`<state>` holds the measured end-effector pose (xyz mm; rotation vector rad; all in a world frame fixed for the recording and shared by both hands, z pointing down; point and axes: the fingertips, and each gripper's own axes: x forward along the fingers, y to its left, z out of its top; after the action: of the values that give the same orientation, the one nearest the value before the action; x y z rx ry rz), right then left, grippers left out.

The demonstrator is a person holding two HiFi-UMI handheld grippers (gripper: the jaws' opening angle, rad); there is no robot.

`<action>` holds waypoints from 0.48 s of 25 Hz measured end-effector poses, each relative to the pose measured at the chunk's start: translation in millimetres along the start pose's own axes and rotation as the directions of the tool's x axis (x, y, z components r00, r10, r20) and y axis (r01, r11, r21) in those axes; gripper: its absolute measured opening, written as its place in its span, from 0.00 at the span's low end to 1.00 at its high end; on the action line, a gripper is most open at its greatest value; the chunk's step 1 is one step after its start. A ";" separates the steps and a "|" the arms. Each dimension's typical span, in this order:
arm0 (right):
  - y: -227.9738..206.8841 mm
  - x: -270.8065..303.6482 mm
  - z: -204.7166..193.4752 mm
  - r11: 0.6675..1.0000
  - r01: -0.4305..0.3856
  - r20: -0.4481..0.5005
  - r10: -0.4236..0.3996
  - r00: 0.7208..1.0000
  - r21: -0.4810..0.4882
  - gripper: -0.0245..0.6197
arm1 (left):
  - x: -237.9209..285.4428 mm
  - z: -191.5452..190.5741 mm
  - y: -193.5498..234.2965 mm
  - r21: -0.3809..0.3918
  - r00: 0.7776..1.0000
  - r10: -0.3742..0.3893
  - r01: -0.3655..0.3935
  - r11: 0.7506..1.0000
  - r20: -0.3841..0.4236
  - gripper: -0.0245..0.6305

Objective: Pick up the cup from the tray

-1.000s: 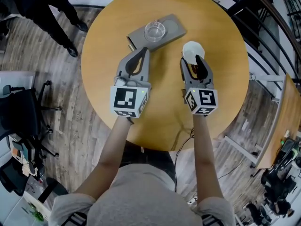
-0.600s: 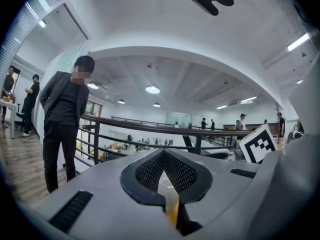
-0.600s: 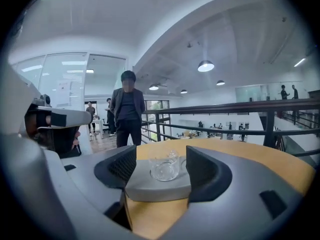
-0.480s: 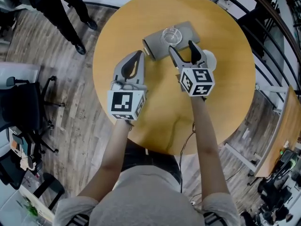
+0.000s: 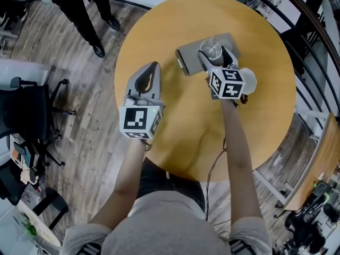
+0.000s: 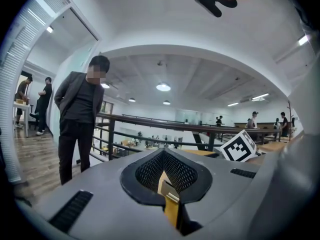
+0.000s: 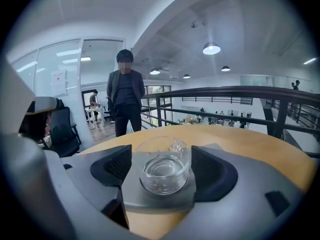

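Head view: right hand-held gripper (image 5: 215, 57) has swung over to the tray (image 5: 187, 58).
Jaws: opening, flanking the glass cup (image 7: 163, 169), not touching it, I think.
Cup: sitting on tray, unlifted.
Left hand-held gripper (image 5: 153, 68): jaws together, empty.
Meaning: grab comes next.

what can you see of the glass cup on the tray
The cup is a small clear glass tumbler, low and round with a thick base, apparently empty. It stands upright on the grey tray on the round wooden table. The right gripper has its opening jaws either side of it, pads seemingly not pressing.
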<state>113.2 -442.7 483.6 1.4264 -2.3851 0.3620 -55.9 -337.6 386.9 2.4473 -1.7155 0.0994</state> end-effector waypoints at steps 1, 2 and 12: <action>-0.6 2.2 -0.5 1.000 0.004 -0.004 -0.004 1.000 -0.002 0.53 | 0.2 -0.5 2.3 -0.002 1.000 0.004 -0.004 1.000 0.000 0.05; -1.3 3.9 -0.5 1.000 0.006 -0.004 -0.006 1.000 0.000 0.53 | 0.5 -1.1 4.2 -0.003 1.000 0.006 -0.006 1.000 0.000 0.05; -4.4 7.7 1.5 1.000 0.002 0.009 -0.002 1.000 0.003 0.54 | 5.1 -11.2 7.4 -0.025 1.000 0.011 -0.012 1.000 -0.015 0.05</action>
<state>113.5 -451.5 485.6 1.4345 -2.3911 0.3592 -60.8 -343.0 399.3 2.4131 -1.7142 0.0959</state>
